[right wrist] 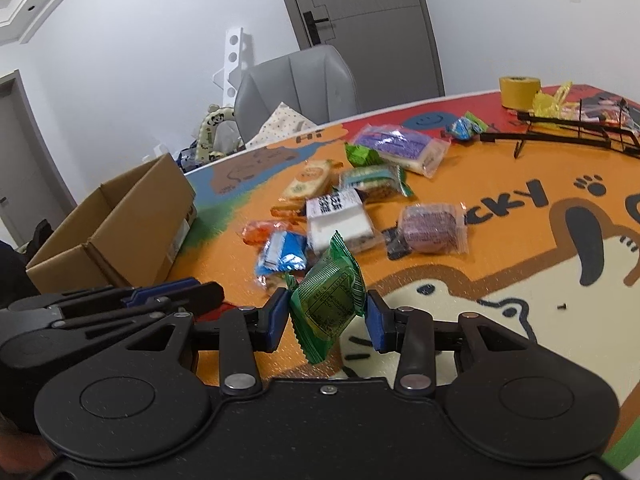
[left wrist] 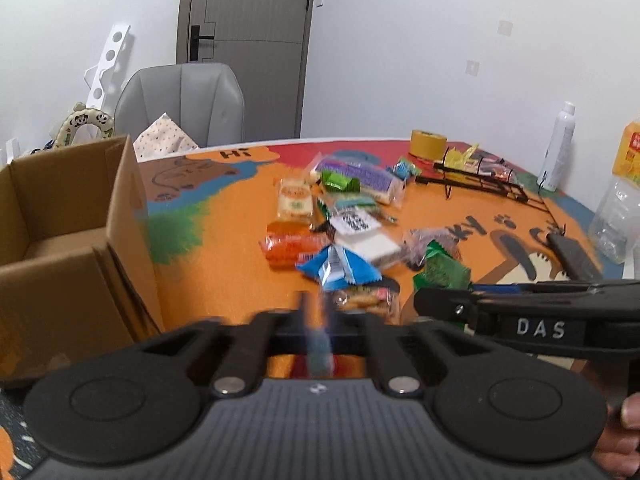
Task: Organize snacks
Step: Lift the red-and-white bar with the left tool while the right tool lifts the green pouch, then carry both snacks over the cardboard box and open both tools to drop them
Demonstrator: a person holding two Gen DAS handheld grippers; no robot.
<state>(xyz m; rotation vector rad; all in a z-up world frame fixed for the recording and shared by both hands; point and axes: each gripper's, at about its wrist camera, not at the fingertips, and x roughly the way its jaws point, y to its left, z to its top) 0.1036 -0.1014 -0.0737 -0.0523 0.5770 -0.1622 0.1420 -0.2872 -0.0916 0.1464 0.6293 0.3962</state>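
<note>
Nearby, snack pile (right wrist: 340,208), cardboard box (right wrist: 120,232) left, right tongs (right wrist: 327,316) pinching green packet (right wrist: 330,300)

A home room: cartoon play mat (right wrist: 500,240), padded grey chair (left wrist: 182,98), closed door (left wrist: 248,40).

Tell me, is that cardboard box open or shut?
Open: the cardboard box has its flaps up, showing a bare brown interior. No snacks visible inside.
</note>
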